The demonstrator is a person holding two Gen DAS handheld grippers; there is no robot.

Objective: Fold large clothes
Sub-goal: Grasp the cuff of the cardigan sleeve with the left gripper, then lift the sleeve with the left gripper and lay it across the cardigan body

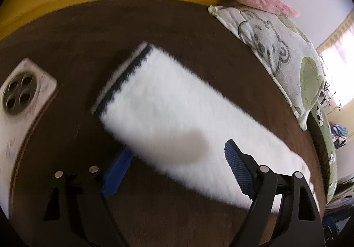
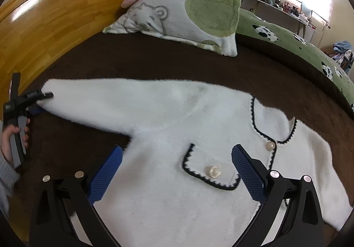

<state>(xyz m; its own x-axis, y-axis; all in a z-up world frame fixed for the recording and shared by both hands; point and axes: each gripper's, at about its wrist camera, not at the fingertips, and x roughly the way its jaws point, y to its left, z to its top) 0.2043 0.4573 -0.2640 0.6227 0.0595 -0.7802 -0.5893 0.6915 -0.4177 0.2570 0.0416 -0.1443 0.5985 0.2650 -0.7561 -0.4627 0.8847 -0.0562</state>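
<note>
White cardigan (image 2: 177, 180) flat on the bed (image 2: 154, 59); sleeve (image 1: 166, 114) between the spread left gripper (image 1: 177, 169), seemingly unpinched; right gripper (image 2: 177, 171) spread above the body.

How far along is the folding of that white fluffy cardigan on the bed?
Barely begun. Done: the cardigan lies spread flat, buttons up, on the brown bedspread, with no fold made yet. In hand: the left claw is at the outstretched sleeve, one finger under it and one over, not yet pinching; the right claw hangs open over the chest pocket. Left: both sleeves and the body.
</note>
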